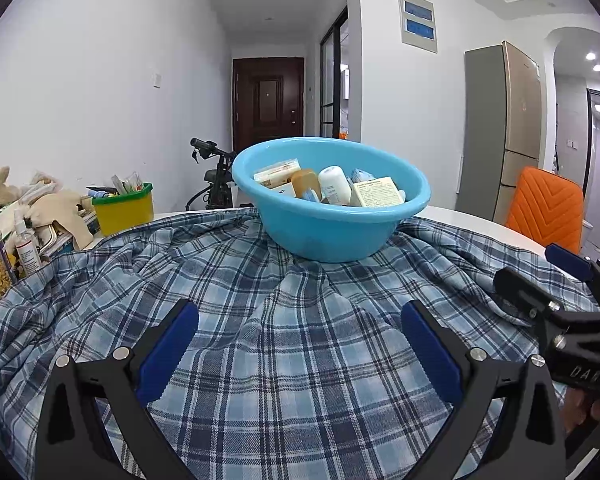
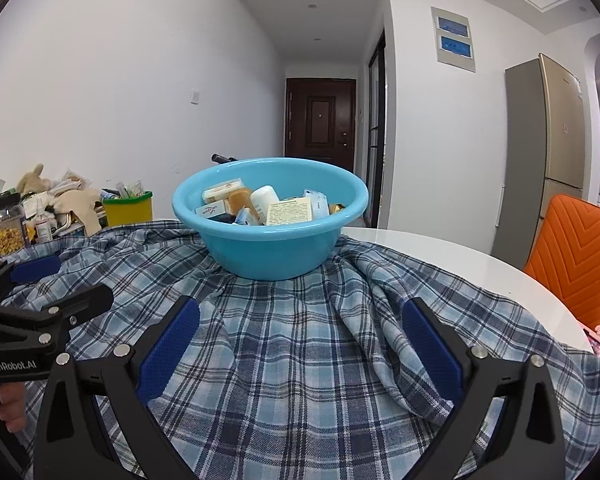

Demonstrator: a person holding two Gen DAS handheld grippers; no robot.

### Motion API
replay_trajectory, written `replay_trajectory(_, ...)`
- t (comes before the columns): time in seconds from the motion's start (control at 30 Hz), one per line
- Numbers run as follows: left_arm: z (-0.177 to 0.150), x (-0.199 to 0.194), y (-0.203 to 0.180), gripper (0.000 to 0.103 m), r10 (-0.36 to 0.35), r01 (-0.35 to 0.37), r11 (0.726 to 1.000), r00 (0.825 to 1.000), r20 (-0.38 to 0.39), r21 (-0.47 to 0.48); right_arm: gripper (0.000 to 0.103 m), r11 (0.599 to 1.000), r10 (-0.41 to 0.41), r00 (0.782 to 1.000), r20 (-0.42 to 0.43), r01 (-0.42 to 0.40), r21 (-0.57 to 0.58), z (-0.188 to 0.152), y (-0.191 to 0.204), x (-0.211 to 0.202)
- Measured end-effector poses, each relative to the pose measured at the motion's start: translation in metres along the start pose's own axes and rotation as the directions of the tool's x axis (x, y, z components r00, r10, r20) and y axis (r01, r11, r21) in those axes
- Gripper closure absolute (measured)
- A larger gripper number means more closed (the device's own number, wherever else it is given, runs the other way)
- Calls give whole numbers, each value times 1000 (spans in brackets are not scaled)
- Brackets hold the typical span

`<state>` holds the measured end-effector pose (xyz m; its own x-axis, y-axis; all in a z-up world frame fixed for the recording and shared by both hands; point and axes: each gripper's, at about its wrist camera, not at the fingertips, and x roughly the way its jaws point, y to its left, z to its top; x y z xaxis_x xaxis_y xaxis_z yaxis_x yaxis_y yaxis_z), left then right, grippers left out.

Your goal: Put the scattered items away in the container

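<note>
A light blue plastic basin point(image 1: 320, 232) stands on the blue plaid cloth point(image 1: 260, 320), ahead of both grippers; it also shows in the right wrist view point(image 2: 272, 252). It holds several small boxes, a white bottle point(image 1: 334, 184) and a brown soap-like bar point(image 1: 306, 182). My left gripper point(image 1: 300, 312) is open and empty, low over the cloth in front of the basin. My right gripper point(image 2: 300, 312) is open and empty too, beside the left one. Each gripper shows at the edge of the other's view. No loose item lies on the cloth near the grippers.
A yellow bin with a green rim point(image 1: 124, 210) and a heap of plush toys, bottles and a jar point(image 1: 20, 224) sit at the left of the white table point(image 2: 440, 252). An orange chair point(image 2: 576, 256) stands at the right. A fridge point(image 2: 544, 152) is behind it.
</note>
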<state>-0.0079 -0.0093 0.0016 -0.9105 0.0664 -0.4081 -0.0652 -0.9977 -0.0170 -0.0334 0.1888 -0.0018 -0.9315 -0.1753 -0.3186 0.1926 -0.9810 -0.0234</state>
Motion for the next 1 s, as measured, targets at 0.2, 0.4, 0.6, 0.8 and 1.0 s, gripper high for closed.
replay_trajectory(0.2,0,-5,3,0,-11,12,999,999,37,-31,2,1000,-10,1000,16,10,17,1,-5,-1)
replay_trajectory(0.4,-3,-24,-10,0,-4,0,1000,990,140,28,2,1000,-3,1000,17,3,22,1,-6,-1)
replay_trajectory(0.6,-1,-22,-4,0,19,-18,1000,991,129,-7,0,1000,-10,1000,20,10,26,1,-7,-1)
replay_trajectory(0.8,-2,-22,-5,0,20,-19,1000,991,129,-7,0,999,-15,1000,21,14,29,1,-8,-1)
replay_trajectory(1.0,-2,-22,-5,0,20,-19,1000,991,129,-7,0,999,-15,1000,21,15,29,1,-8,-1)
